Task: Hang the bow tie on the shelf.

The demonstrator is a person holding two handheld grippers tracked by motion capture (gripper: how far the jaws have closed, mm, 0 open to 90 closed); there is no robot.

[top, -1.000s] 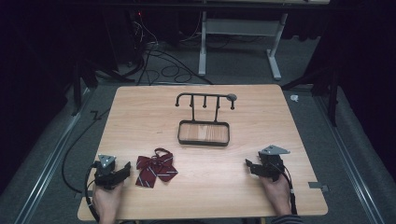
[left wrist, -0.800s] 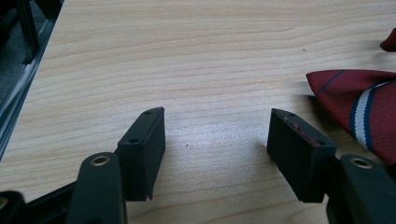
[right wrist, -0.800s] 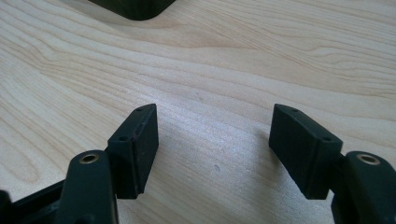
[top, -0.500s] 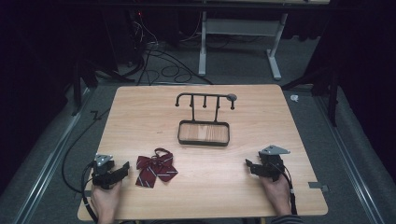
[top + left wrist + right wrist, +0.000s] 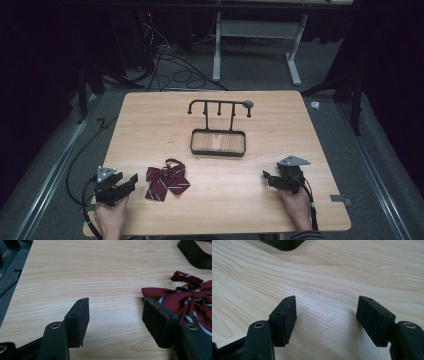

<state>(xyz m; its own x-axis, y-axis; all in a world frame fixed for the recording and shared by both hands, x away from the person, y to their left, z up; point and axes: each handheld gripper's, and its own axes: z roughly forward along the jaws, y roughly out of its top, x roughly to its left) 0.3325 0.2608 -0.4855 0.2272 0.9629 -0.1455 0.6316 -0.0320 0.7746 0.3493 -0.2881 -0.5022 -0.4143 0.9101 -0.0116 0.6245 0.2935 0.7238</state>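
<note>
Where left tool gapes, bow tie beside, stand overhead

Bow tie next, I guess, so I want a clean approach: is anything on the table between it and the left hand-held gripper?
Nothing visible. The left hand-held gripper sits open just left of the bow tie, with bare table between them. In the left gripper view the bow tie lies beside one jaw. The black stand is farther back.
</note>
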